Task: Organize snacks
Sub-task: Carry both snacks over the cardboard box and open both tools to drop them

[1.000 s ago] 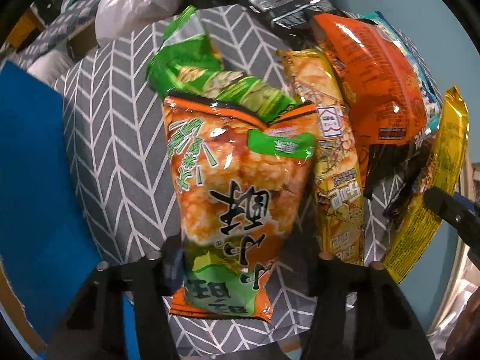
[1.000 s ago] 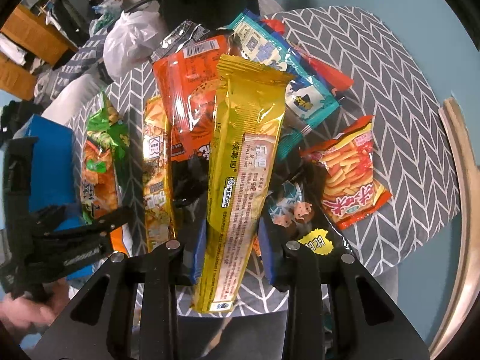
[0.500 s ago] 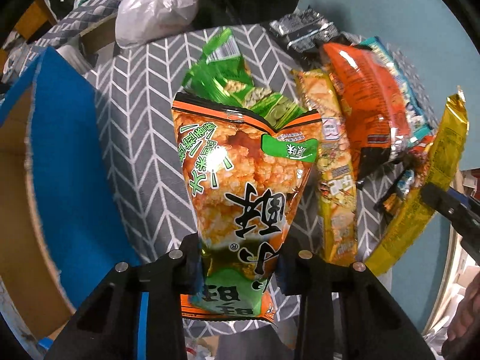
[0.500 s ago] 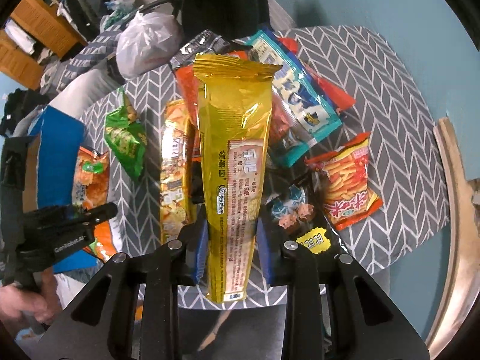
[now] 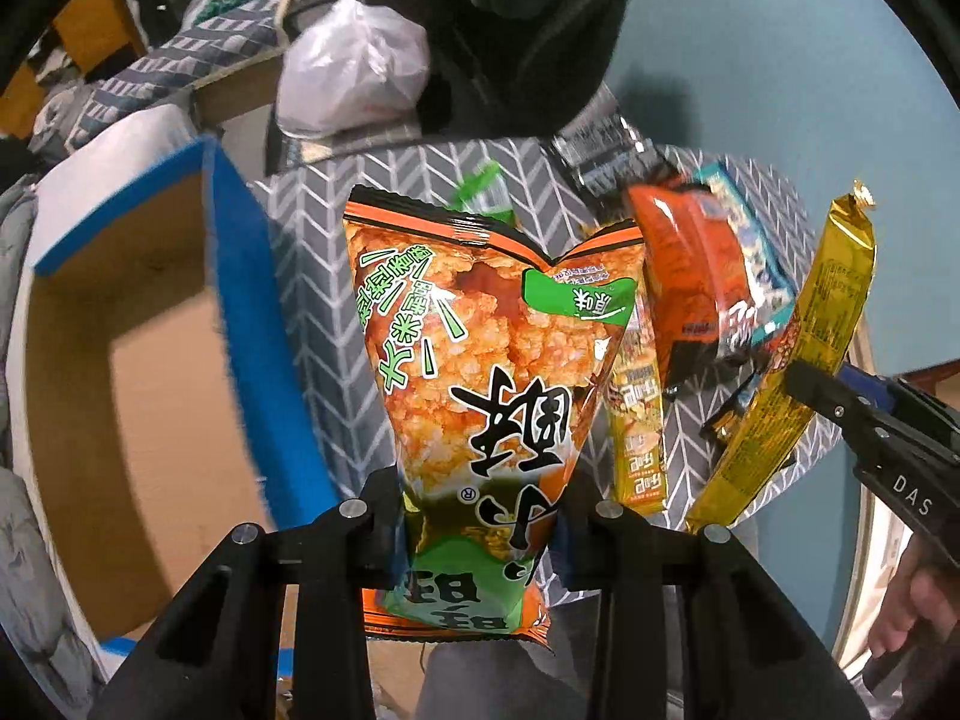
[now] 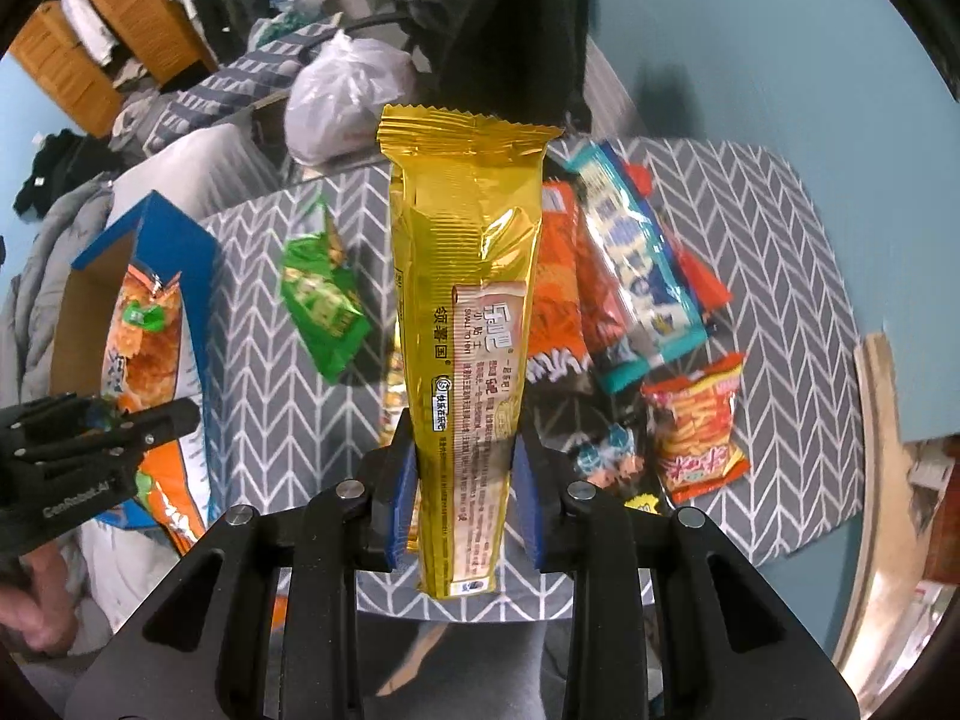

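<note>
My left gripper (image 5: 477,525) is shut on an orange and green rice cracker bag (image 5: 489,360) and holds it upright in the air, beside the open cardboard box with blue edges (image 5: 240,300). In the right wrist view the same bag (image 6: 144,336) hangs over the box (image 6: 180,240). My right gripper (image 6: 462,480) is shut on a long gold packet (image 6: 465,312) held upright above the table; it also shows in the left wrist view (image 5: 798,360). Several other snack packets lie on the grey chevron cloth (image 6: 780,228).
On the cloth lie a green bag (image 6: 321,294), an orange bag (image 6: 555,300), a teal packet (image 6: 636,276), a small red fries bag (image 6: 699,426) and a yellow packet (image 5: 639,420). A white plastic bag (image 6: 342,102) sits behind the table. A wooden rim (image 6: 876,420) is at the right.
Both grippers have risen with their packets. The left one has carried the orange bag leftward toward the box, which now fills more of its view.
</note>
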A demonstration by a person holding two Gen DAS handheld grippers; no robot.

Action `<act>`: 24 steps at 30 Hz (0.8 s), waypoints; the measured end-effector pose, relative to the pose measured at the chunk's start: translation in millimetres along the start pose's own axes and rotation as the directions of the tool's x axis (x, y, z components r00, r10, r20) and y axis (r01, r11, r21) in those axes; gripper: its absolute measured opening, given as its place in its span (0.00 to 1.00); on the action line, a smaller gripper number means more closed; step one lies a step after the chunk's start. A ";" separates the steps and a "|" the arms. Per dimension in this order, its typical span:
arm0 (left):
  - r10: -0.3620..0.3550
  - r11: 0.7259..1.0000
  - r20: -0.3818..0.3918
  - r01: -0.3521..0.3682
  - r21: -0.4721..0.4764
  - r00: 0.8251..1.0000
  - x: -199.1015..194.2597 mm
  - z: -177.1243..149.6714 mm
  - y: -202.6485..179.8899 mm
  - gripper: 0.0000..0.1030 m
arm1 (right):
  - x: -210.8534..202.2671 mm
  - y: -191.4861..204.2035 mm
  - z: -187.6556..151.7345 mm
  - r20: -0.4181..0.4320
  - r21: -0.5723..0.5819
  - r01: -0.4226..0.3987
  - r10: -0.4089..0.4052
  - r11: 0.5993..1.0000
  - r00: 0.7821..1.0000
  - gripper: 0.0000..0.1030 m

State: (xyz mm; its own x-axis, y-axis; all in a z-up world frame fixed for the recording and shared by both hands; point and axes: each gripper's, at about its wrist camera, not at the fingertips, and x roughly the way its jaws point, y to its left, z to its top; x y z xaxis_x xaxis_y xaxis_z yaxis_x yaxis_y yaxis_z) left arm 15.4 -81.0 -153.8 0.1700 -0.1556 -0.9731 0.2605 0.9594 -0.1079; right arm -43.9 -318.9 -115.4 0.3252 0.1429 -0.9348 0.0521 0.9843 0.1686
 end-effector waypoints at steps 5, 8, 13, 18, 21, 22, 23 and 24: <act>0.002 0.998 0.042 0.001 -0.063 0.999 -28.4 -0.8 21.3 0.34 | -16.0 18.6 12.7 0.022 -0.051 -0.006 0.007 0.999 1.000 0.27; 0.007 0.995 0.060 -0.001 -0.099 0.998 -43.5 -1.3 35.1 0.34 | -22.6 29.7 20.5 0.031 -0.069 -0.021 0.023 0.997 0.999 0.27; 0.013 0.990 0.091 0.000 -0.144 0.996 -64.3 -5.5 53.3 0.34 | -29.2 47.6 31.1 0.038 -0.105 -0.055 0.059 0.993 0.998 0.27; 0.019 0.979 0.110 0.003 -0.203 0.994 -79.7 -11.0 72.4 0.34 | -36.3 75.8 42.6 0.042 -0.157 -0.101 0.109 0.982 0.993 0.27; 0.033 0.971 0.122 -0.003 -0.238 0.992 -86.7 -15.2 86.1 0.34 | -37.6 93.7 47.6 0.038 -0.186 -0.132 0.141 0.974 0.989 0.27; 0.038 0.969 0.125 -0.006 -0.249 0.991 -88.2 -16.7 90.8 0.34 | -37.8 104.0 50.4 0.035 -0.201 -0.146 0.156 0.969 0.987 0.27; 0.044 0.964 0.126 -0.010 -0.264 0.991 -89.8 -18.8 97.5 0.34 | -37.8 110.8 52.3 0.031 -0.213 -0.159 0.169 0.964 0.985 0.27; 0.050 0.962 0.127 -0.014 -0.274 0.991 -90.2 -21.3 101.1 0.34 | -37.2 115.3 52.0 0.030 -0.221 -0.169 0.179 0.961 0.983 0.27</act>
State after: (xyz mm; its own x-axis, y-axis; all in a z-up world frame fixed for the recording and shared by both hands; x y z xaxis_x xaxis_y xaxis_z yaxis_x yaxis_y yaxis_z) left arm 6.2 35.0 -81.3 0.3020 -0.1358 -0.9436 -0.0119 0.9892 -0.1461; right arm -0.8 -216.1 -45.0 0.3570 0.3140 -0.8797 -0.2132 0.9443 0.2506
